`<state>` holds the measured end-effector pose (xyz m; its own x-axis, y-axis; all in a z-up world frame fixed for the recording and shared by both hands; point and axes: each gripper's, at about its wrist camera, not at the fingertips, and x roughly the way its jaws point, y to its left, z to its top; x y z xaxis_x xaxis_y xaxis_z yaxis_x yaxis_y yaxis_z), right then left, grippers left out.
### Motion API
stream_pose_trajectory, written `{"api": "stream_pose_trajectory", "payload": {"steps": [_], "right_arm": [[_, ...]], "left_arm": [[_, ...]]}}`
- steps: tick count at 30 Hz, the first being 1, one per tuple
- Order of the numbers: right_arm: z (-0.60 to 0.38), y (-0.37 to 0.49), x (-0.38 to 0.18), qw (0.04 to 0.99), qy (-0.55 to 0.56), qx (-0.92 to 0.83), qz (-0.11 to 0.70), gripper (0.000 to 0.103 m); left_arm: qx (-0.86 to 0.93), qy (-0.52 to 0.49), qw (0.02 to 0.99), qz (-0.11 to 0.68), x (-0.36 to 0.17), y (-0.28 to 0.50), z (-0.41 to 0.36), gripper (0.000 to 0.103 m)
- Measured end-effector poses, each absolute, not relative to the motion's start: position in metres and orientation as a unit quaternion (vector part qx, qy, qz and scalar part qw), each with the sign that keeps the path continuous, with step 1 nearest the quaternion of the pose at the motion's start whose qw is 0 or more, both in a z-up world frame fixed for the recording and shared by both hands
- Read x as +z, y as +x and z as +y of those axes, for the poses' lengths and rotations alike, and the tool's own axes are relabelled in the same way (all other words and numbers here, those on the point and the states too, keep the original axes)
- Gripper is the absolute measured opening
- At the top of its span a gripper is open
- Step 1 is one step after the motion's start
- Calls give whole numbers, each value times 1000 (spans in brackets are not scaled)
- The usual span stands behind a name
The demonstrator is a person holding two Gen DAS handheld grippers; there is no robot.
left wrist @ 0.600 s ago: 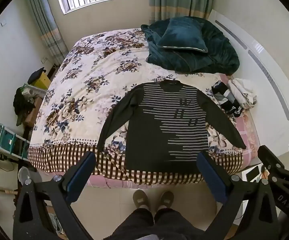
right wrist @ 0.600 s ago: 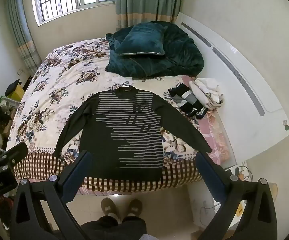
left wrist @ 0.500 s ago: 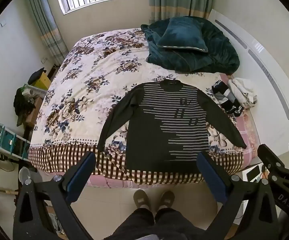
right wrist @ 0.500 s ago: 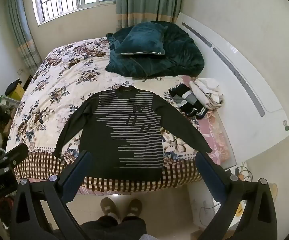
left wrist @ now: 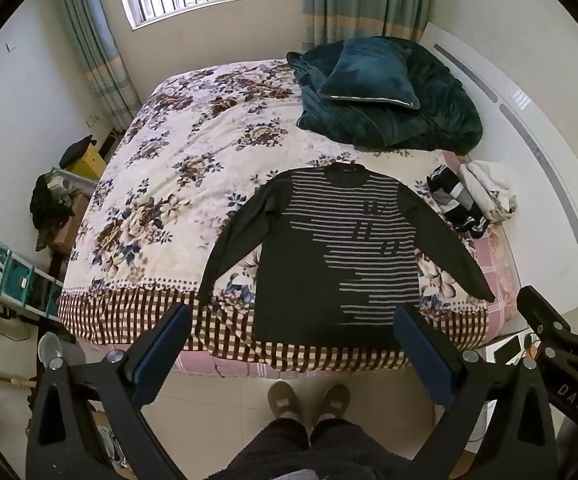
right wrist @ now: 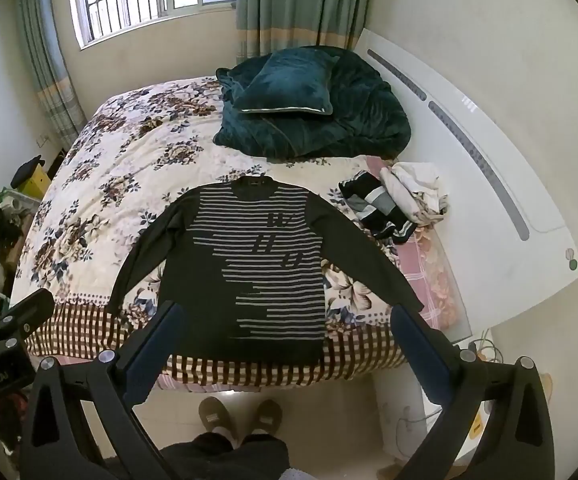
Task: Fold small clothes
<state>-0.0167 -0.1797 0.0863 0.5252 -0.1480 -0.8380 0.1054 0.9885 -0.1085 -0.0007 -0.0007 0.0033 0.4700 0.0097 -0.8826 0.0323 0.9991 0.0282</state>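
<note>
A dark long-sleeved sweater point(left wrist: 329, 256) point(right wrist: 249, 268) with grey stripes lies flat on the floral bedspread, face up, sleeves spread, neck toward the far side. Its hem reaches the near edge of the bed. My left gripper point(left wrist: 291, 320) is open and held high above the floor in front of the bed, nothing between its blue pads. My right gripper point(right wrist: 285, 320) is open too, at a similar height, over the sweater's hem, holding nothing. Each gripper's edge shows at the side of the other's view.
A pile of small clothes point(left wrist: 473, 200) point(right wrist: 397, 200) lies to the sweater's right by the white headboard point(right wrist: 489, 200). A teal blanket with a cushion point(left wrist: 373, 76) lies beyond. A person's slippered feet point(left wrist: 309, 400) stand at the bed's edge. Clutter and shelves point(left wrist: 17, 280) line the left wall.
</note>
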Motion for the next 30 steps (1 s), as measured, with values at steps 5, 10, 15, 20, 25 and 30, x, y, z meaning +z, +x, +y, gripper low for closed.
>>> {"api": "stream_pose_trajectory", "payload": {"steps": [5,10,15,20,25,30], "right_arm": [[-180,-14,88,873,-23,-73,481,103],[-182,-12,86,873,-25,-74,481,103],[-181,-14,87,874,-26,-74,479,103],[-182,-13,87,875,-27,-74,478,103],[-179,-12,89,875,-25,-75,478,103],[-178,-11,91,876,-26,-75,476,103]], "left_arm": [[-8,18,857,515,4,1,3,103],[-7,17,858,513,5,3,6,103],[-8,16,858,514,5,3,6,103],[-6,14,859,511,13,6,17,103],[-5,15,860,510,14,6,17,103],[-7,15,860,509,18,7,19,103]]}}
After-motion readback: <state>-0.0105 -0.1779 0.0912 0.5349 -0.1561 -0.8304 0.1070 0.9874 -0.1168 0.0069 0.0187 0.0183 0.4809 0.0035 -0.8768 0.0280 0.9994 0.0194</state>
